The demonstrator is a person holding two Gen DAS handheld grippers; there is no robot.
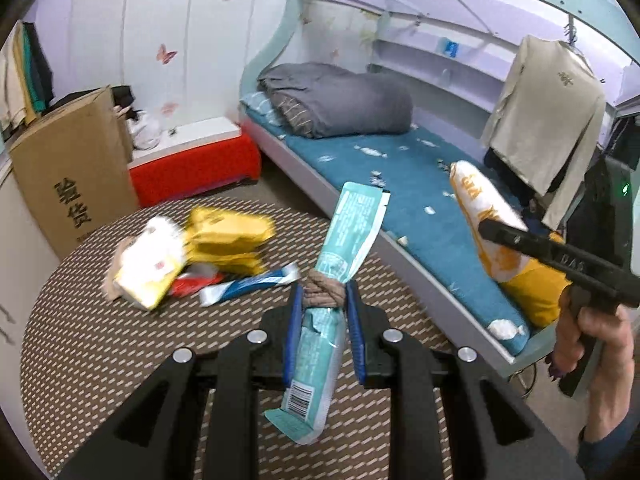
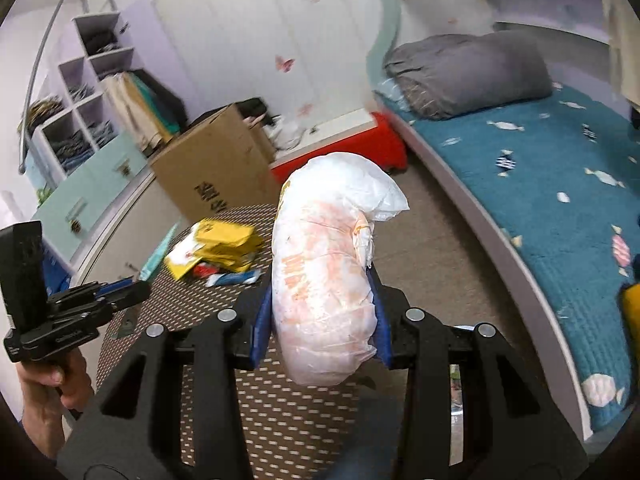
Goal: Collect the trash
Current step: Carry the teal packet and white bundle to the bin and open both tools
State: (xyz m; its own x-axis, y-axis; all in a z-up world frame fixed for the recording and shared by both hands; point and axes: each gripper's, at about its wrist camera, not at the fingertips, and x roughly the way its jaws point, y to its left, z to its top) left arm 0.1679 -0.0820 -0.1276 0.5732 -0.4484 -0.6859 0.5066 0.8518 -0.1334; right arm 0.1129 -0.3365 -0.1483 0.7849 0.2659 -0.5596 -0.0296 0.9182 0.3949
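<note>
My left gripper is shut on a long teal wrapper with brown cord tied round its middle, held above the round patterned table. My right gripper is shut on a puffy white and orange plastic bag, held above the table's edge; the bag also shows in the left wrist view. A pile of trash lies on the table: yellow packets, a white and yellow packet, a red wrapper and a blue and white wrapper. The pile also shows in the right wrist view.
A cardboard box stands behind the table at the left. A red and white bench stands by the wall. A bed with a blue cover and a grey duvet runs along the right. A beige shirt hangs at the far right.
</note>
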